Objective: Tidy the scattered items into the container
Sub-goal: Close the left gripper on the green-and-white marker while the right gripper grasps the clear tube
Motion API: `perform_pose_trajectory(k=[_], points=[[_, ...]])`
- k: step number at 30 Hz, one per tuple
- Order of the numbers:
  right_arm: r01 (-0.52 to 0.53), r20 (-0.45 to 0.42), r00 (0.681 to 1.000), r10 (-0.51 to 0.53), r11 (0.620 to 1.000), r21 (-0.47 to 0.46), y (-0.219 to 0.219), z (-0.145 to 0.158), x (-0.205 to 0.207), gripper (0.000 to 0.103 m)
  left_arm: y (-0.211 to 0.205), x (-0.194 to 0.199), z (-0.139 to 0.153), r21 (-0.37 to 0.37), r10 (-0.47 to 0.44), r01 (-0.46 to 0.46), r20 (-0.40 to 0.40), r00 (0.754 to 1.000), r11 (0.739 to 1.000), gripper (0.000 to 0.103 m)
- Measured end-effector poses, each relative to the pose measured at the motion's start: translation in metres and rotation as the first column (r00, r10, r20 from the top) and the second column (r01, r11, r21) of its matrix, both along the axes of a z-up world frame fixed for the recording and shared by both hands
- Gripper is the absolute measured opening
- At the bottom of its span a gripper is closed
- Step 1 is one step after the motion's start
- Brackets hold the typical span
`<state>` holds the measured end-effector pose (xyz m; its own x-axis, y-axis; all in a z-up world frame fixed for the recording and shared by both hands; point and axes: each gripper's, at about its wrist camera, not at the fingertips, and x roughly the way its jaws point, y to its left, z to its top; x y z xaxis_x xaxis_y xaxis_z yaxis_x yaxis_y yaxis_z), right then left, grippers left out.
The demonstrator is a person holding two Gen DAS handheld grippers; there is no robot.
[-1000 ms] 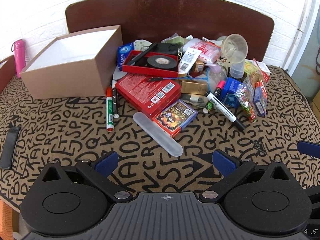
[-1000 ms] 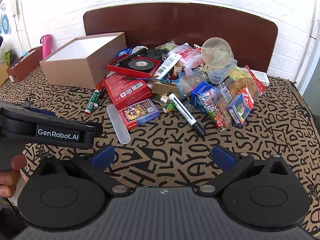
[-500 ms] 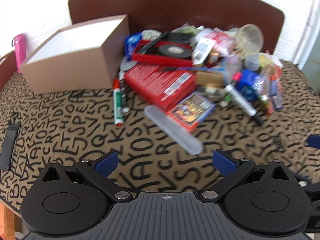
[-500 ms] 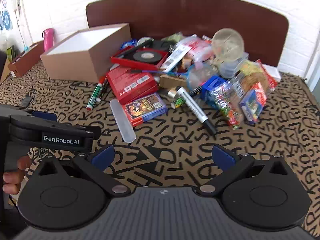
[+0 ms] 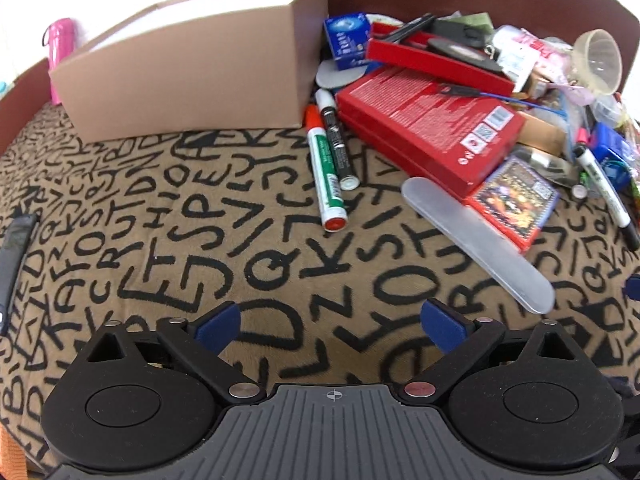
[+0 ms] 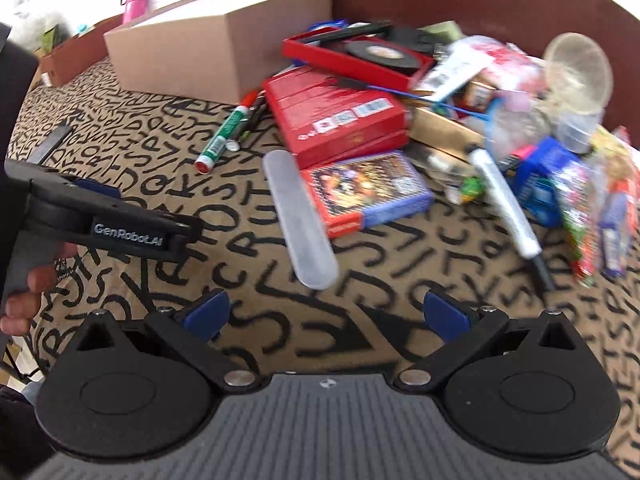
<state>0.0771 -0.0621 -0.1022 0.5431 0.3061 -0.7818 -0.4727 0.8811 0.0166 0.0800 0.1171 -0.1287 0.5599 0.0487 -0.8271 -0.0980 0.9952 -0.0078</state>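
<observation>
With both tools spread and empty, we should centre the right tool (image 6: pixel 326 314) over the near translucent case (image 6: pixel 300 220) before pinching across its narrow width.

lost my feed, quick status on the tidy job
Left gripper open, empty. Right gripper open, empty. Cardboard box waiting, clutter unpicked. Frosted case nearest, path clear.
</observation>
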Motion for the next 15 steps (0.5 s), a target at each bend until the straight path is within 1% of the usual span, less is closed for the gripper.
perform_pose_trajectory(k=[2,4,7,8,10,11,12,13,14,15], points=[[-0.008,-0.014,1.0,0.008,1.0,0.003,0.008,-0.006,0.007,0.101,0.004,0.005,-0.004,-0.019,-0.007,0.007,-0.009,1.0,1.0,0.094],[-0.015,-0.028,0.999,0.015,1.0,0.015,0.013,-0.009,0.014,0.098,0.006,0.008,-0.005,-0.016,-0.012,0.012,0.0,1.0,1.0,0.092],[-0.005,-0.058,0.998,0.007,1.0,0.029,0.015,-0.015,0.023,0.091,0.011,0.015,-0.004,-0.022,-0.03,0.03,0.012,0.999,0.999,0.086],[-0.001,-0.069,0.998,0.003,1.0,0.031,0.016,-0.017,0.026,0.087,0.014,0.019,-0.003,-0.03,-0.031,0.032,0.013,0.999,0.999,0.085],[0.008,-0.065,0.998,-0.006,1.0,0.029,0.017,-0.018,0.03,0.083,0.022,0.027,-0.001,-0.054,-0.029,0.03,0.022,0.999,0.998,0.076],[0.006,-0.054,0.999,-0.005,1.0,0.027,0.018,-0.018,0.031,0.079,0.026,0.031,-0.001,-0.073,-0.021,0.023,0.024,0.999,0.997,0.073],[0.004,-0.046,0.999,-0.003,1.0,0.023,0.019,-0.018,0.032,0.073,0.03,0.036,0.0,-0.095,-0.011,0.014,0.025,1.0,0.995,0.068],[0.003,-0.033,0.999,-0.002,1.0,0.021,0.021,-0.017,0.033,0.069,0.034,0.041,0.0,-0.113,-0.003,0.006,0.027,1.0,0.994,0.063],[-0.001,-0.021,1.0,0.002,1.0,0.019,0.023,-0.017,0.034,0.061,0.037,0.046,0.001,-0.129,-0.002,0.005,0.025,1.0,0.992,0.059],[-0.007,-0.014,1.0,0.007,1.0,0.016,0.025,-0.018,0.034,0.055,0.038,0.051,0.001,-0.138,-0.005,0.007,0.02,1.0,0.99,0.054]])
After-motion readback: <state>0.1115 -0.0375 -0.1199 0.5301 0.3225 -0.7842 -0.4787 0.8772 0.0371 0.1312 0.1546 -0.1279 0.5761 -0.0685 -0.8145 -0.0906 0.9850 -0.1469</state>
